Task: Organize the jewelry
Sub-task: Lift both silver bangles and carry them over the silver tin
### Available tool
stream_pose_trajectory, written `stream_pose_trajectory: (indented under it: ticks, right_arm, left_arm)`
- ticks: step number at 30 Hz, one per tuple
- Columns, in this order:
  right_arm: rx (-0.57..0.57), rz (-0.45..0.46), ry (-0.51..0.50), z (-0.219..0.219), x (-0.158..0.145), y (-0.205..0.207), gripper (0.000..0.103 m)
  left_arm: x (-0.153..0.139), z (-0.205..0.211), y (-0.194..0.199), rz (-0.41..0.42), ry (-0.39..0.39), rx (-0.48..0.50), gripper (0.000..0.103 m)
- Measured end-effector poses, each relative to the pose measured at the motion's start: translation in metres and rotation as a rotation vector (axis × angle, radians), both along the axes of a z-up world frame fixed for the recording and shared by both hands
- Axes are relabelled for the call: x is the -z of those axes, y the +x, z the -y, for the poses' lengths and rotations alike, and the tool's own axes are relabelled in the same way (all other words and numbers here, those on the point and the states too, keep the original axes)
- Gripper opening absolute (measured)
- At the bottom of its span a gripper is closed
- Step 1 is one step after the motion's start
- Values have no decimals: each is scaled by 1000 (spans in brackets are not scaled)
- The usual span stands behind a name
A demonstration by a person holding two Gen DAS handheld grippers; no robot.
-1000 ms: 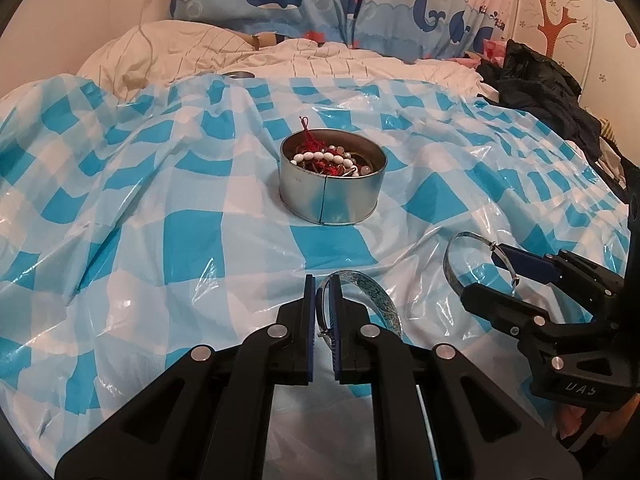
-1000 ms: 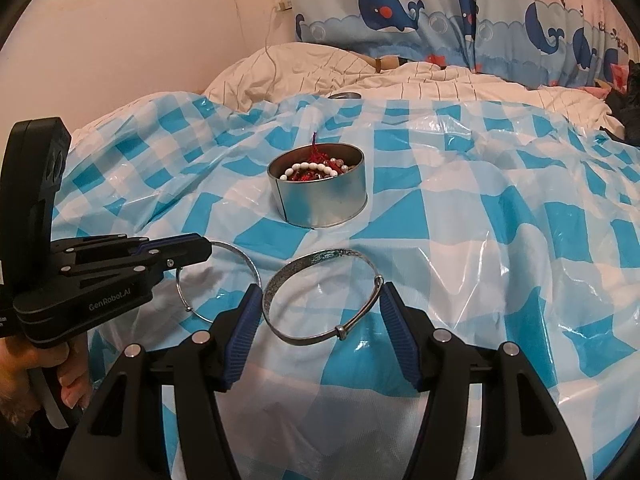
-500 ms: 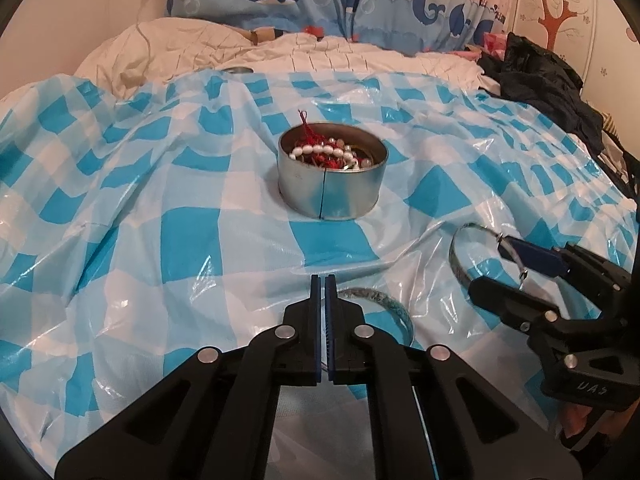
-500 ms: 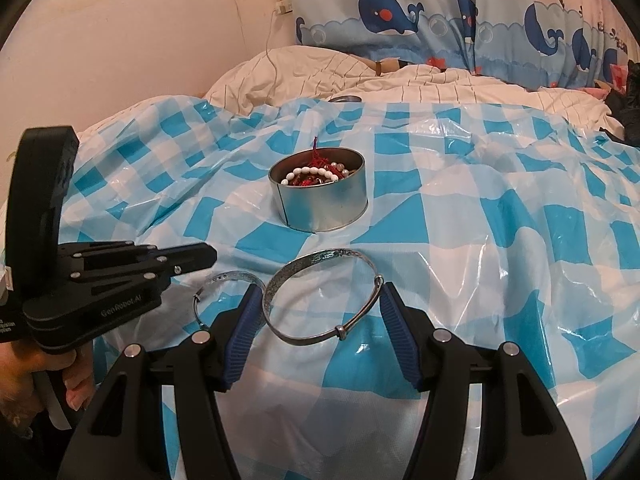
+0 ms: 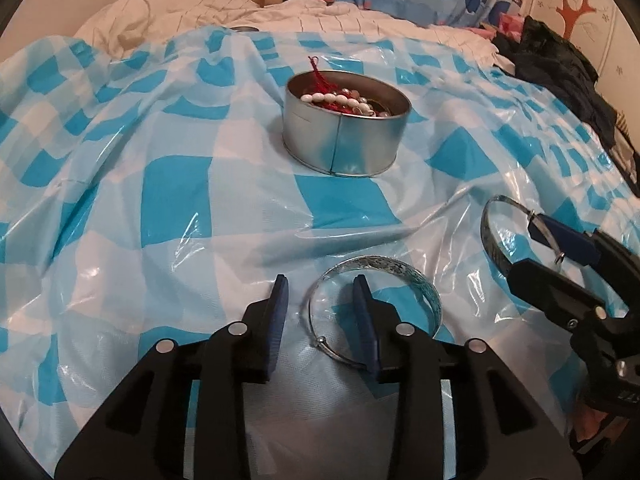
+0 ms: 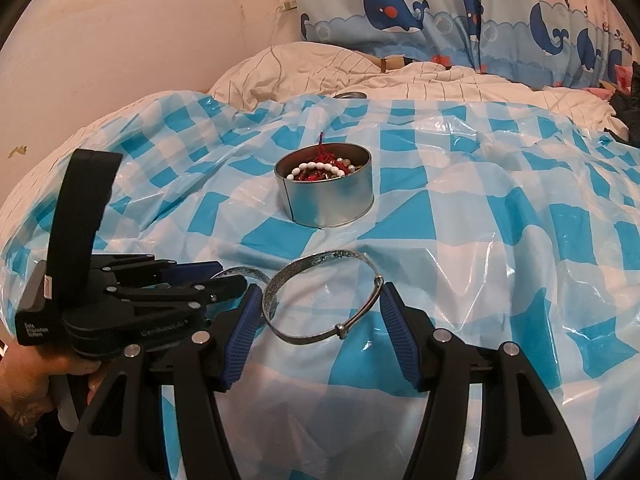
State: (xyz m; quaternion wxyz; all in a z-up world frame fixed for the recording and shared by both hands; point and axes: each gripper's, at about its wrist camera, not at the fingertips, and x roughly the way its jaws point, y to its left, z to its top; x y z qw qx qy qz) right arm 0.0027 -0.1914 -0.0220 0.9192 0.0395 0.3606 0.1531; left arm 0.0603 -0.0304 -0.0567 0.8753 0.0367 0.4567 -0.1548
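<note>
A round metal tin (image 5: 345, 136) holding white beads and red cord sits mid-sheet; it also shows in the right wrist view (image 6: 326, 190). My left gripper (image 5: 321, 306) is open; one silver bangle (image 5: 400, 276) lies on the sheet with its left rim between the fingers. That bangle peeks out in the right wrist view (image 6: 250, 271) behind the left gripper (image 6: 224, 276). My right gripper (image 6: 321, 330) is open around a second silver bangle (image 6: 324, 258), which lies flat. In the left wrist view the right gripper (image 5: 532, 248) frames that bangle (image 5: 494, 240).
A blue-and-white checked plastic sheet (image 6: 500, 216) covers the bed. A cream duvet (image 6: 400, 76) and whale-print curtain (image 6: 440, 12) lie behind. Dark clothing (image 5: 560, 68) is piled at the far right. A wall (image 6: 120, 40) stands at the left.
My left gripper was shut on the bangle's rim, lowered it, and has now opened, leaving the bangle lying on the sheet. The right gripper stayed open around its bangle.
</note>
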Motion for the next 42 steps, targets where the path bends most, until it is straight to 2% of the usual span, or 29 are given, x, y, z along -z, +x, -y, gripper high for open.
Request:
stream_pose_trajectory:
  ticks: [1, 3, 12, 17, 20, 22, 25, 27, 34, 39, 42]
  right_arm:
    - [0, 0, 1, 0, 0, -1, 59]
    - [0, 3, 1, 0, 0, -1, 59]
    - [5, 14, 4, 1, -2, -3, 59]
    - [-18, -64, -68, -9, 13, 0, 67]
    - [-9, -110, -135, -12, 25, 3, 67]
    - [-5, -126, -137, -10, 29, 4, 60]
    - [-18, -123, -127, -8, 28, 2, 60]
    - [-19, -106, -118, -8, 25, -1, 60]
    - [33, 51, -57, 1, -9, 0, 60]
    - [47, 121, -52, 0, -26, 25, 60]
    - [55, 129, -46, 1, -29, 40, 60]
  left_arm:
    - [0, 1, 0, 1, 4, 5, 31]
    - [0, 3, -1, 1, 12, 17, 6]
    - [-17, 3, -8, 55, -3, 29, 4]
    - [-20, 0, -7, 61, -11, 19, 4]
    - [-21, -1, -7, 63, -14, 19, 4]
    - [-22, -1, -7, 67, -17, 18, 4]
    - [-25, -3, -8, 75, -28, 14, 4]
    - [-28, -5, -8, 79, -36, 11, 4]
    - [-58, -8, -7, 158, -75, -1, 4]
    - [-85, -10, 24, 223, -133, -34, 4]
    - [-84, -15, 46, 219, -194, -63, 4]
